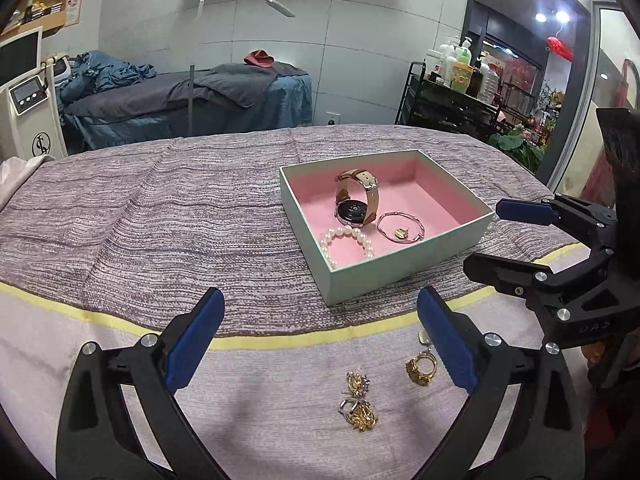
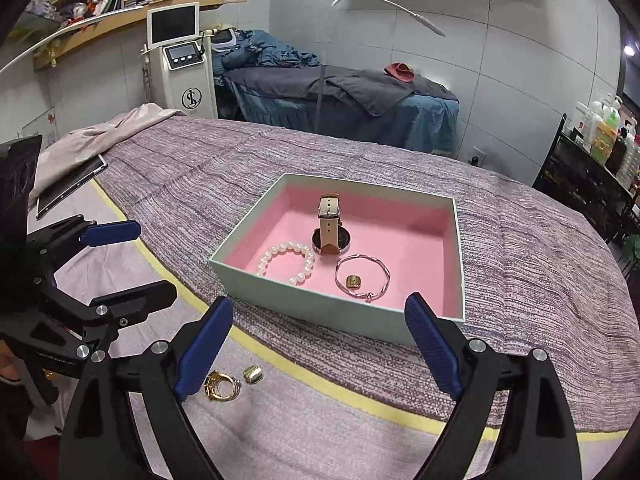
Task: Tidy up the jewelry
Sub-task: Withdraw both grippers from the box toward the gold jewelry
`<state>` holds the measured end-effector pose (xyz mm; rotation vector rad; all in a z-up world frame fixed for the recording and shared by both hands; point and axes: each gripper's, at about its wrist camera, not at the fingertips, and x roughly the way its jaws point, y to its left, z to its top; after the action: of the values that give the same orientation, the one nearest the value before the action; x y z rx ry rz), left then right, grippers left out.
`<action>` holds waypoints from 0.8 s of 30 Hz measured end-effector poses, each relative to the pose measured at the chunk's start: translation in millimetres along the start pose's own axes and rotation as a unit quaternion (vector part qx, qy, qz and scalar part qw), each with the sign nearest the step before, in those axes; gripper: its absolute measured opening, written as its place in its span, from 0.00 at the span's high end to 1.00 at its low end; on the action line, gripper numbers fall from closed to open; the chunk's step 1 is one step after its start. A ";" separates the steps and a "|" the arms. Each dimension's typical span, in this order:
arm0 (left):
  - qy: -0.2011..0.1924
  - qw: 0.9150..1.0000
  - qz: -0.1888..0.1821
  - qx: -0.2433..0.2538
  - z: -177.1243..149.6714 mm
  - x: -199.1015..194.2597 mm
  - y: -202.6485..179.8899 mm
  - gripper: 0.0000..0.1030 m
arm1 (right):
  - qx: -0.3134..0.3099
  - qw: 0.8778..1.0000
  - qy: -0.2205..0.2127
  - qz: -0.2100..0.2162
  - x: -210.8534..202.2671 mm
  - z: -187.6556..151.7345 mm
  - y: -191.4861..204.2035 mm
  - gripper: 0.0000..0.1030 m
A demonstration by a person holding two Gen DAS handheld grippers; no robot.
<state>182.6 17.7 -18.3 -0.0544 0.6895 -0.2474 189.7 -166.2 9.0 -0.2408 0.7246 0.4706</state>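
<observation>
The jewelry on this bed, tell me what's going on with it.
A person holds two grippers and is sorting jewelry into a box with a pink lining. A watch, a pearl bracelet, a thin bangle and a small gold piece already lie inside. Both the left gripper and the right gripper are open and empty. Several gold rings still lie on the bedspread.

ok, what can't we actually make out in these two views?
- Gold pile, left wrist view: pieces tangled, count unclear.
- Small gold piece, left wrist view: half hidden behind the left gripper finger.
- Pearl bracelet, left wrist view: near side cut by box wall.
</observation>
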 end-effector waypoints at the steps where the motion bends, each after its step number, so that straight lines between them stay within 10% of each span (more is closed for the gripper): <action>1: 0.000 1.000 -0.001 0.001 -2.5 -1.4 -1.3 0.07 | -0.001 1.000 0.000 0.000 -2.4 -2.7 2.7 0.16; 24: 0.019 1.000 0.016 -0.012 -63.3 -23.5 -0.2 0.07 | 0.017 0.999 0.019 -0.022 -6.0 -51.8 10.5 0.15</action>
<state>124.9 25.3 -52.5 -0.0623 0.7306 -0.2100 150.7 -178.2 -25.2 -0.2335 0.7632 0.4119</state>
